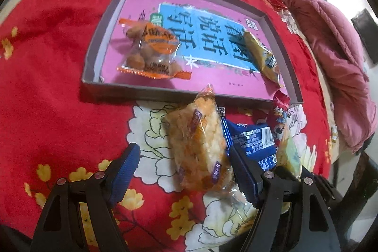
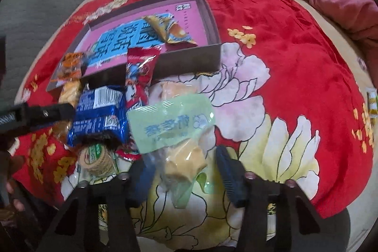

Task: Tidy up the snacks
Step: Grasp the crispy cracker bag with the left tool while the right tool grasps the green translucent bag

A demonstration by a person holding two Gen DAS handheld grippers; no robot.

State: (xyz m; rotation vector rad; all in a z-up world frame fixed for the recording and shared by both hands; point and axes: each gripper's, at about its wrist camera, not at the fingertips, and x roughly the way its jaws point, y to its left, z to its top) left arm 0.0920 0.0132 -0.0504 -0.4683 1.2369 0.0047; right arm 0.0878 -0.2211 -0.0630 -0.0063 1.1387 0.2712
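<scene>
on the red floral blanket [image 1: 47, 86], near side of the shallow box [image 1: 94, 44]: a loose heap of wrapped snacks. left gripper [image 1: 184, 171] hangs with jaws wide, straddling the rice-cracker packet [image 1: 198, 145]; the right-hand pad touches its edge, the other stands clear, so nothing is gripped. right gripper [image 2: 184, 171] has jaws partly drawn in around the pale green pastry packet [image 2: 172, 126]; blur hides whether the pads press on it. step in hand, as judged: seize one packet per gripper and carry it into the box, beside the orange-wrapped snack [image 1: 151, 51] and the gold packet [image 1: 262, 56] lying there. close on the solid contents, not the loose film, and lift clear of the blue packet [image 1: 250, 141]. large chinese characters mark the box floor and the green wrapper; a barcode shows on the blue packet; no brand is legible.
</scene>
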